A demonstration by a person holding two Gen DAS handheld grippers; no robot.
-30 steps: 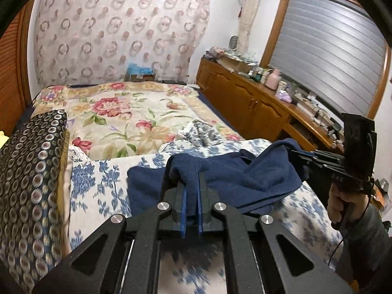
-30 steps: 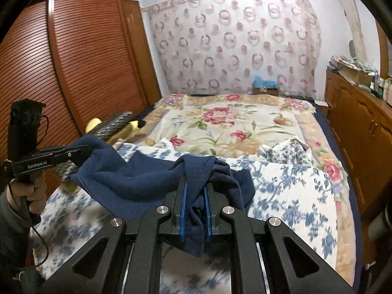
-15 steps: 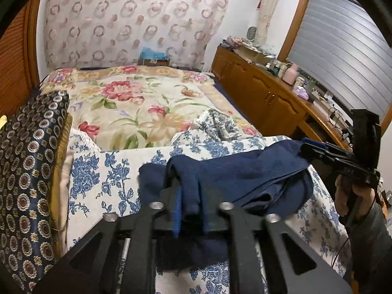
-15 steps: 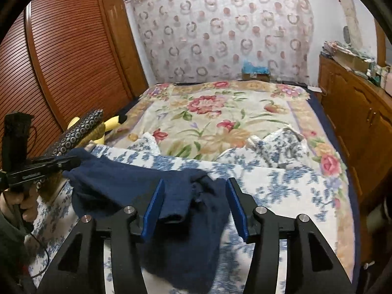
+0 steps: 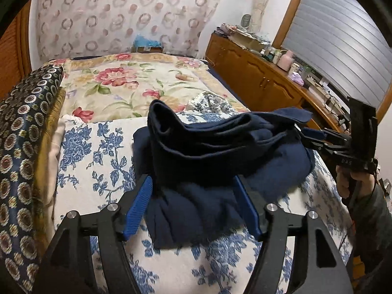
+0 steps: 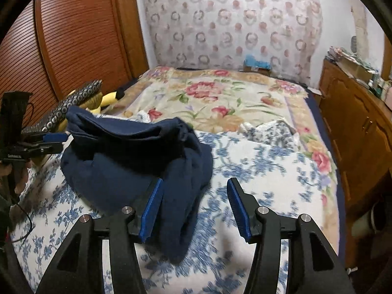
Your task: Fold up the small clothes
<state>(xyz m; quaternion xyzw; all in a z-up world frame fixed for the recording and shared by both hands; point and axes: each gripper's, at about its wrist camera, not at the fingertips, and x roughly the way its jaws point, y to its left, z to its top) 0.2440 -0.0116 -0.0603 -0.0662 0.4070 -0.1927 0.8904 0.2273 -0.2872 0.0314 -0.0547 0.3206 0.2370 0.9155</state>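
Left wrist view showed the left tongs (image 5: 194, 205) with their blue pads spread apart, having just been opening further; the navy garment (image 5: 220, 152) lay heaped between the jaws, the pads not pressing on it. That garment sat bunched on the blue-flowered sheet (image 5: 98, 152) at the near end of the bed, its upper folds draped toward the right tongs (image 5: 316, 136), which a hand (image 5: 352, 183) held at the frame's right edge. A dark patterned cushion (image 5: 22, 147) lay along the sheet's left side, and a wooden cabinet (image 5: 259, 80) ran beside the bed on the right.

Right wrist view showed the right tongs (image 6: 194, 208) also standing apart, opened within the last second, with only an edge of the garment (image 6: 137, 161) beside the left pad and bare sheet (image 6: 264, 171) under the rest of the gap. Nothing was clamped. The left tongs (image 6: 52, 142) sat at the pile's far left side, beside it.
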